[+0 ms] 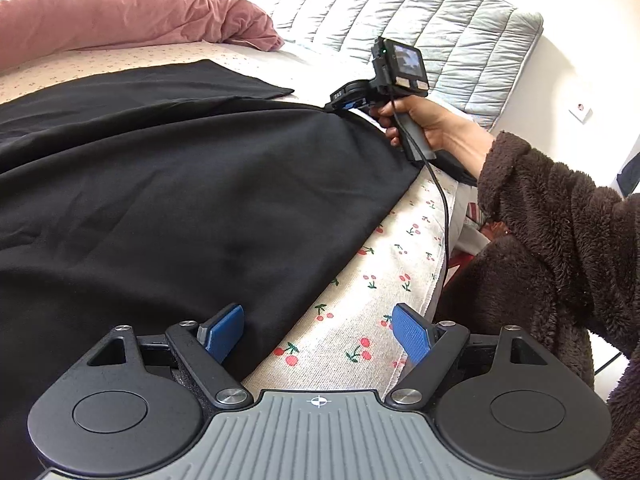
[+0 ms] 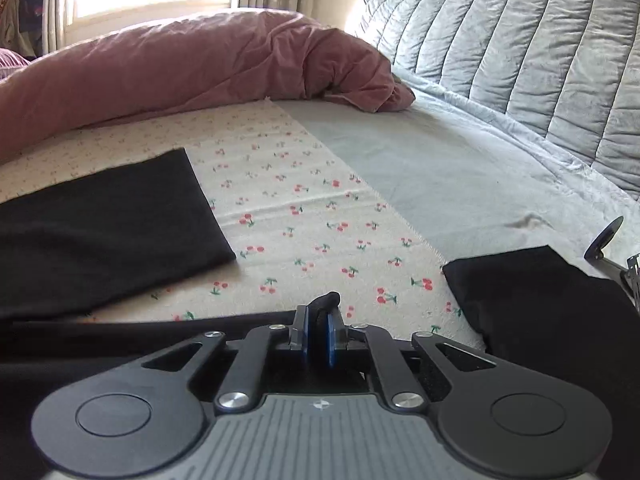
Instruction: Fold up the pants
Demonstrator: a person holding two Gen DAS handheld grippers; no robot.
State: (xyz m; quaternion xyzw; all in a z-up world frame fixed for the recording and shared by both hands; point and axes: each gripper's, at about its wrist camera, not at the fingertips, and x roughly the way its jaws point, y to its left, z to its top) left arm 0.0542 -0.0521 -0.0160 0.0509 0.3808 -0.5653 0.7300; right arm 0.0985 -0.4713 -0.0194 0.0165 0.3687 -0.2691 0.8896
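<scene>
A pair of black, soft-fabric pants [image 1: 168,184] is lying spread across a cream bed sheet printed with small red cherries [image 1: 372,292], its edge running diagonally beside the sheet's bare strip. The left gripper [image 1: 318,330], with blue ribbed pads, is hovering low over that edge with its jaws standing wide apart; one pad is sitting over the black cloth and the other over the cherry sheet, neither pressing on anything. The right gripper [image 2: 318,332] is pinching a small bunched fold of the black fabric between its nearly closed blue pads at the far edge of the pants. A hand [image 1: 428,124] in a dark brown fleece sleeve [image 1: 560,220] is gripping its handle. A crumpled dusty-pink duvet [image 2: 192,64] is lying beyond, against a quilted grey-blue headboard cover [image 2: 520,52].
</scene>
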